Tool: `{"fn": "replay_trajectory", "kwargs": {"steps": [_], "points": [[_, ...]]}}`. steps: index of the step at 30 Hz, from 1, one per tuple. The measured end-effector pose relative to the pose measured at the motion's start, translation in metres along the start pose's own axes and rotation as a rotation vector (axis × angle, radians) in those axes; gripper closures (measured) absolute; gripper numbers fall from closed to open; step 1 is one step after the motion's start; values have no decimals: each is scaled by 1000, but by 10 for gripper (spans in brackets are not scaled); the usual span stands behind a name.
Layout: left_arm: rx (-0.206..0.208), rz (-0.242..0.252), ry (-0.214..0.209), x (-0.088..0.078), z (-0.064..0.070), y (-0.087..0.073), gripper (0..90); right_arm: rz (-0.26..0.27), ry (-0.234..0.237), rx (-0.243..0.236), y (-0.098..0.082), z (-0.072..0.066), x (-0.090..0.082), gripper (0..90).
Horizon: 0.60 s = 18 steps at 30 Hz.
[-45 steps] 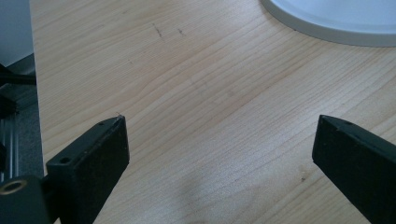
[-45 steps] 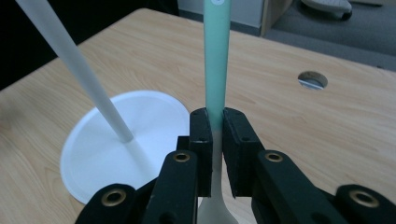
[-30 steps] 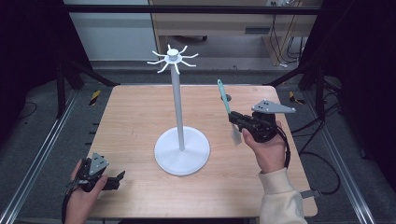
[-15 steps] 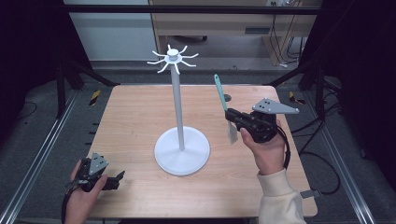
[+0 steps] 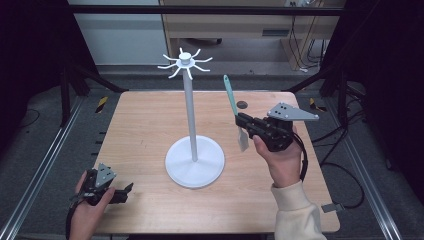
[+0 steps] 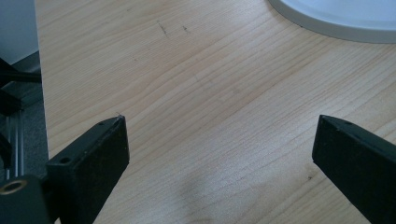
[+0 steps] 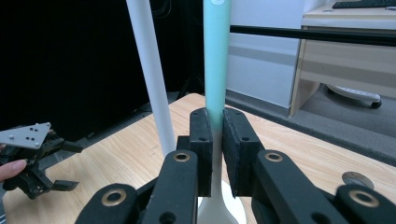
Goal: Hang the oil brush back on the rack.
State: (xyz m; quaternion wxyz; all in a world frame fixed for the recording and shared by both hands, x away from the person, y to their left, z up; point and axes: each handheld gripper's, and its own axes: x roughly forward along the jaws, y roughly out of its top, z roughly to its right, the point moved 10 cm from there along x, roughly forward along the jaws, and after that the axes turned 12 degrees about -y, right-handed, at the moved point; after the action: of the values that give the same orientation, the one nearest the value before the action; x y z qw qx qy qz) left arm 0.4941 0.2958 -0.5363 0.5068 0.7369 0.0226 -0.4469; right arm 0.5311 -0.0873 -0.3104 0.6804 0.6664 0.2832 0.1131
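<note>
Currently, the right gripper's (image 5: 243, 122) fingers (image 7: 201, 140) pinch the spatula (image 5: 231, 97) upright, handle tip below and right of the rack (image 5: 186, 61) hooks; left gripper (image 5: 125, 190), fingers spread, rests on the tabletop (image 5: 145, 125).

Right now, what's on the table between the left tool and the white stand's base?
Nothing: in the high view, bare wood lies between the left tool and the stand's base.

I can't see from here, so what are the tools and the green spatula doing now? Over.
Right tool shut on spatula, handle up. Left tool open, low at table corner. Stand close beside spatula, not touching.
</note>
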Motion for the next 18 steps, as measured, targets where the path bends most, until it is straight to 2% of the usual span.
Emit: {"fn": "replay_trajectory", "kwargs": {"steps": [10, 18], "points": [[-9, 3, 6, -1, -1, -2, 34, 44, 2, -25, 18, -7, -2, 828], [-24, 8, 15, -4, -4, -3, 34, 69, 23, -44, 31, -16, 1, 828]]}}
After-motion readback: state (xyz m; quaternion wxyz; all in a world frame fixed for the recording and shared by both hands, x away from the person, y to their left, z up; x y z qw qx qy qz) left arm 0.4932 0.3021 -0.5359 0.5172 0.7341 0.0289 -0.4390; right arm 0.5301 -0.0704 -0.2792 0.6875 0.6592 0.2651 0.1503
